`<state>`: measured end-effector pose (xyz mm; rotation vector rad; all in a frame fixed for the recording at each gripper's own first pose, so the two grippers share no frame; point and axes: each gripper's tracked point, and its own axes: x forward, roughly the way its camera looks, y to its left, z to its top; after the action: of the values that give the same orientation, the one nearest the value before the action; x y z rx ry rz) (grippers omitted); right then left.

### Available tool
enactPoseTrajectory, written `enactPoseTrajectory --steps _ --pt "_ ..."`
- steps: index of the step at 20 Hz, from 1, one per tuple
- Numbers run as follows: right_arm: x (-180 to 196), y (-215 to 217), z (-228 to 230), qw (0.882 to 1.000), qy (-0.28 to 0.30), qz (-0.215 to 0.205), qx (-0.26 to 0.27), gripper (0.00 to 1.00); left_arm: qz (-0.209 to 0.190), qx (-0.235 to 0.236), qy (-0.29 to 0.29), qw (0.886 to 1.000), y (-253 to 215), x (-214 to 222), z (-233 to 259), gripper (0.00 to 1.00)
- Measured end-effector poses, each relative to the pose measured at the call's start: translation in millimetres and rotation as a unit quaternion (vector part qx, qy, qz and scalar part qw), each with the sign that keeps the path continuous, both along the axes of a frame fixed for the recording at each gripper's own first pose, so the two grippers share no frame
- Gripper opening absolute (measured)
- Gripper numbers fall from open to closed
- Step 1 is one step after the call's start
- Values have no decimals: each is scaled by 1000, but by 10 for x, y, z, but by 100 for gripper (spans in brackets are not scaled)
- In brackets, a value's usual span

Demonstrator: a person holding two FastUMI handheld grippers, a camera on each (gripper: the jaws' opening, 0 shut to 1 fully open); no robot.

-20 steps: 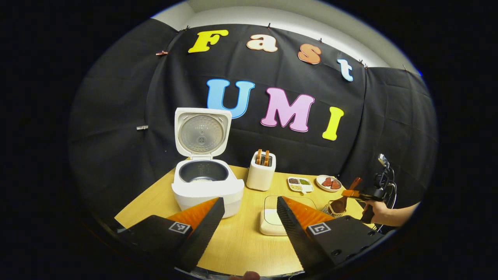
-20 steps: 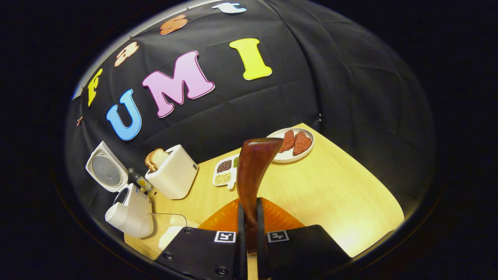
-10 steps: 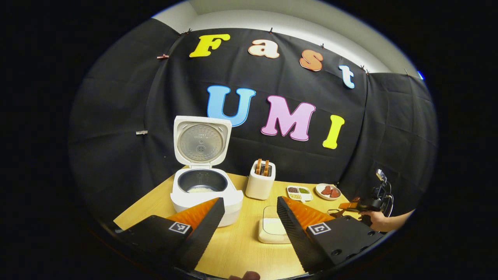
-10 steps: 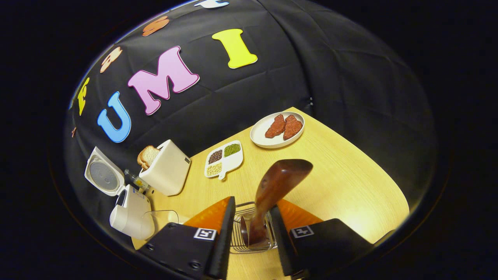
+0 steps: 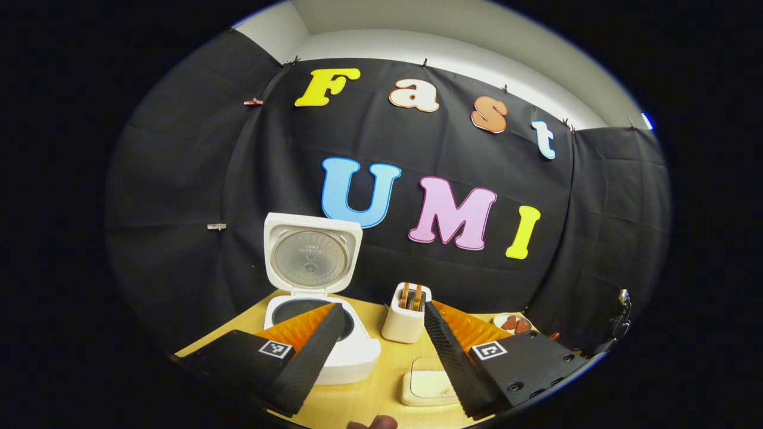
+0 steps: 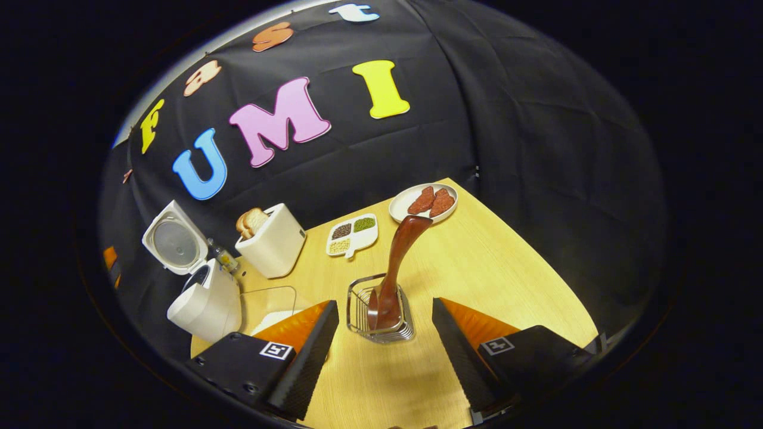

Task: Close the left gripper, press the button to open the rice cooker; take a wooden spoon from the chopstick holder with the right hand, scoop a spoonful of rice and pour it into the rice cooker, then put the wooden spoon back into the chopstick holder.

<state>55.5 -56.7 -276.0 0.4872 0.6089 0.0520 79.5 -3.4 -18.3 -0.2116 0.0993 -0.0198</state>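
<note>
Near the table's front edge, the right gripper (image 6: pixel 384 351) is gaping empty, having just released the spoon (image 6: pixel 396 268) into the holder (image 6: pixel 378 313); left gripper (image 5: pixel 381 351) is idling open

Cooker (image 5: pixel 334 351): white, lid (image 5: pixel 311 255) up and near vertical, dark inner pot partly hidden behind a claw finger, so contents can't be confirmed. Seen also in right gripper view (image 6: pixel 205 301), at the far-left end of the bench.

Spoon (image 6: pixel 396 268): dark reddish wood, bowl end down inside the holder (image 6: pixel 381 313), handle leaning up and away, free of any grip.

Holder: wire rack, upright on the bench.

Rice container (image 5: pixel 426 386): shallow, pale, just right of the cooker.
</note>
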Motion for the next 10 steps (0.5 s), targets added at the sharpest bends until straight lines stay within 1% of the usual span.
enactPoseTrajectory --steps 2,4,6,8,10 --pt "-127 34 191 1000 -17 7 -9 98 17 5 -23 1000 173 231 232 95" --pt "-176 75 367 999 -33 17 -15 98 28 9 -53 998 308 491 532 95" --pt "-197 110 499 998 -46 28 -20 98 37 24 -75 996 451 769 802 95" --pt "-199 105 574 997 -55 34 -31 98 48 42 -87 994 626 1020 999 95" --pt "-236 114 602 997 -55 38 -34 98 64 42 -92 993 814 1277 1119 95"
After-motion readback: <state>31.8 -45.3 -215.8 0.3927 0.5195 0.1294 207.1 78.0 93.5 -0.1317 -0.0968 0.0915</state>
